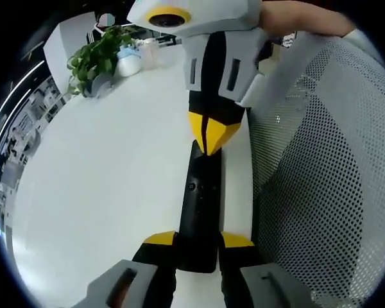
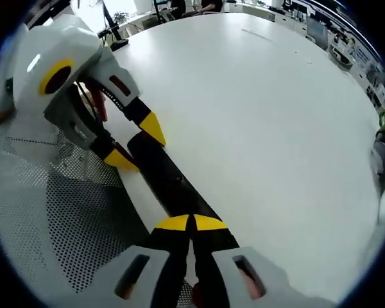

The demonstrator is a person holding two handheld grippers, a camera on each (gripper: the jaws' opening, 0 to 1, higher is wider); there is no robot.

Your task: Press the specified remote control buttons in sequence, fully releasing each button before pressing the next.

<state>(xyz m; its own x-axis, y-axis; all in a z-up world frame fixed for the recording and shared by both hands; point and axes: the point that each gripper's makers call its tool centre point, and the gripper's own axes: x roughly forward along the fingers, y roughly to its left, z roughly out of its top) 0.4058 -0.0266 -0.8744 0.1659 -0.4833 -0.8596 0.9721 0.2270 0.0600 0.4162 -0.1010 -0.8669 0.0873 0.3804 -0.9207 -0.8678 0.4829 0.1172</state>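
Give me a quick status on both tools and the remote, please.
Left tool clamped around near end of remote. Right tool shut, tips down on remote's far end. Mesh chair back close alongside; white table.

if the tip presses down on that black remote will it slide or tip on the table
The remote control looks long, flat and rigid, lying flat on the white table, so tipping seems unlikely. The tabletop looks smooth, so it might slide, but the left gripper brackets its near end, which probably steadies it. The right gripper, jaws together, sits at its far end.
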